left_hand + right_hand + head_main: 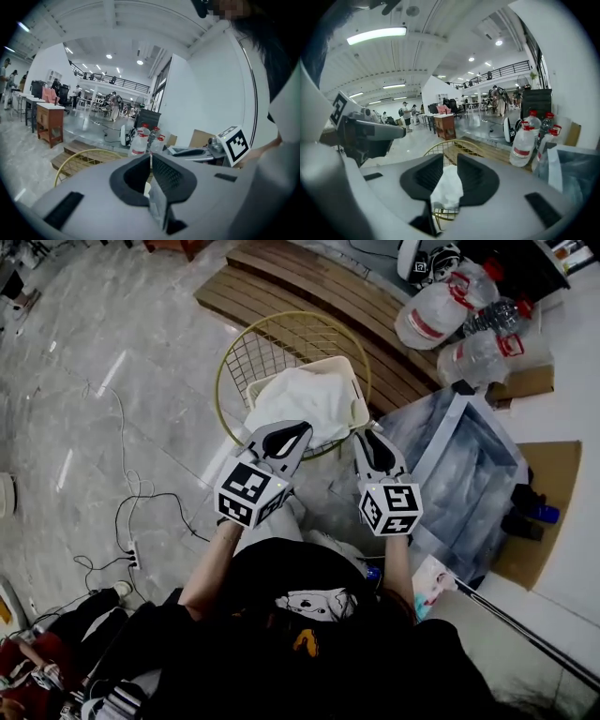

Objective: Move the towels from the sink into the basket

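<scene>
White towels (pixel 300 399) lie heaped in a white tub (pixel 354 390) that sits in the round gold wire basket (pixel 234 362). Both grippers hover over the basket's near rim. My left gripper (pixel 302 429) is at the near edge of the heap; in the left gripper view its jaws (pixel 150 157) meet with nothing between them. My right gripper (pixel 369 433) hangs by the basket's right rim, between basket and sink. Its jaws (pixel 449 164) stand slightly apart, and the towels (pixel 446 187) in the basket show through the gap, not pinched. The metal sink (pixel 441 451) is at the right; I make out no towel in it.
Large water bottles (pixel 436 310) stand behind the sink. Wooden steps (pixel 309 287) run behind the basket. Cables and a power strip (pixel 133 554) lie on the tiled floor at the left. Cardboard (pixel 553 484) lies right of the sink. A wooden cabinet (pixel 49 122) stands far off.
</scene>
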Available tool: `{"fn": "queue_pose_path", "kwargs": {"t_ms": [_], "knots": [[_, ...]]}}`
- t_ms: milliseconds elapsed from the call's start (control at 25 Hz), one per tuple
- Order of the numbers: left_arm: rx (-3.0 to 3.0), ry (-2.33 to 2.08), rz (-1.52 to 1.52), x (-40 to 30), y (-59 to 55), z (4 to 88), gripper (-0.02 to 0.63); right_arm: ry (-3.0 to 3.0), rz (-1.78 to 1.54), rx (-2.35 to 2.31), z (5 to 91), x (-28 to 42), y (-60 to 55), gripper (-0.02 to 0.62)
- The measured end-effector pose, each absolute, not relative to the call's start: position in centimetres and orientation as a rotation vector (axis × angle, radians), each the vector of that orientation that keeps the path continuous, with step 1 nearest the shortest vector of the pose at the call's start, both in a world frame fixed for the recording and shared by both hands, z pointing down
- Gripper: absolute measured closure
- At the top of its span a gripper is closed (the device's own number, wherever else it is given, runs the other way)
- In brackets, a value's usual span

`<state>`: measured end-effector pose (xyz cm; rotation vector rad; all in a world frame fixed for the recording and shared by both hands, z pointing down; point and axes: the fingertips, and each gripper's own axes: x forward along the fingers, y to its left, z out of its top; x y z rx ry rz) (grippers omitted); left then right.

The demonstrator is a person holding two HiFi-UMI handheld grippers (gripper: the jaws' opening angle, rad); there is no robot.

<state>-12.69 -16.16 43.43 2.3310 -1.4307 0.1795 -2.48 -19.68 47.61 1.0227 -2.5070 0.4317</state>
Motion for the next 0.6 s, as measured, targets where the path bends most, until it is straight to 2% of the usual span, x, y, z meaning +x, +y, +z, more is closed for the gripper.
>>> {"fn": "queue_pose_path", "kwargs": {"t_ms": [200,600], "knots": [[2.377,-1.384,0.203,-7.1,-13.2,42.6,0.588,-2.574,0.432,1.091,44.1,2.8,-16.0,0.507],[2.382,-1.358,0.179,3.6,-5.0,40.4,0.588,-2.652,0.431,1.164,40.3,12.9,-7.6,0.552]]}}
